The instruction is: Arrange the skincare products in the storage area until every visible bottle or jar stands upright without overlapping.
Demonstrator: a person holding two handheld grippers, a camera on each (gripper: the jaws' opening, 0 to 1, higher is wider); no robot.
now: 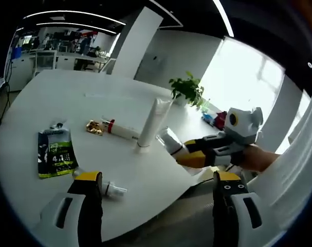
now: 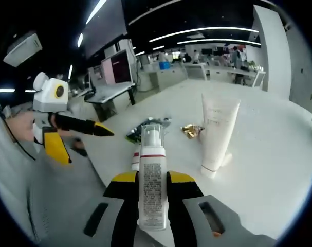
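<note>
My right gripper (image 2: pixel 152 179) is shut on a white pump bottle (image 2: pixel 152 185) with fine print, held upright above the white table (image 2: pixel 279 154). In the left gripper view that gripper (image 1: pixel 189 149) comes in from the right with the bottle (image 1: pixel 169 140) at its tip, close to a tall white tube (image 1: pixel 148 123) standing on its cap. The tube (image 2: pixel 217 131) stands just right of the held bottle. A white tube with a red band (image 1: pixel 122 130) lies flat behind it. A small clear bottle (image 1: pixel 113 190) lies by my left gripper (image 1: pixel 157 177), which is open and holds nothing.
A green pouch (image 1: pixel 55 154) lies flat on the left of the table, with a gold wrapper (image 1: pixel 94 127) beyond it. A potted plant (image 1: pixel 186 90) stands at the far edge. The table's near edge (image 1: pixel 161 208) curves just ahead of my left jaws. Desks and monitors (image 2: pixel 120 69) fill the background.
</note>
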